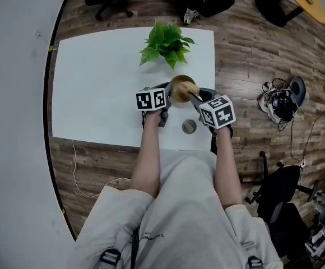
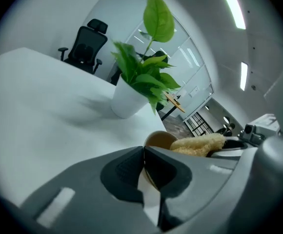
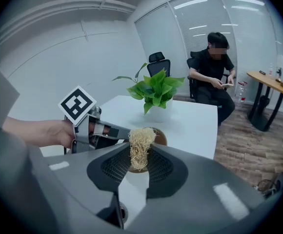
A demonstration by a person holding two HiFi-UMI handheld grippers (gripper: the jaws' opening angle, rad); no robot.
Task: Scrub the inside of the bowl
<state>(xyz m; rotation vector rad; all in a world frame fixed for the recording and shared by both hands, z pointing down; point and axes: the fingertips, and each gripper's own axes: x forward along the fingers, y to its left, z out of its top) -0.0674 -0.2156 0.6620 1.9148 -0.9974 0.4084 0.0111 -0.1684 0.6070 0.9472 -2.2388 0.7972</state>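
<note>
A small brown bowl (image 1: 179, 88) sits near the front edge of the white table (image 1: 95, 83). My left gripper (image 1: 167, 92) is shut on the bowl's left rim; in the left gripper view its jaws (image 2: 144, 152) pinch the rim of the bowl (image 2: 159, 141). My right gripper (image 1: 193, 96) is shut on a straw-coloured loofah scrubber (image 3: 140, 147), which hangs at the mouth of the bowl (image 3: 161, 136). The same scrubber (image 2: 197, 144) lies over the bowl's far side. The left gripper (image 3: 118, 132) also shows in the right gripper view.
A potted green plant (image 1: 167, 42) stands just behind the bowl. A small round metal piece (image 1: 189, 126) lies at the table's front edge. A seated person (image 3: 212, 77) and office chairs are beyond the table. Cables (image 1: 280, 102) lie on the wooden floor to the right.
</note>
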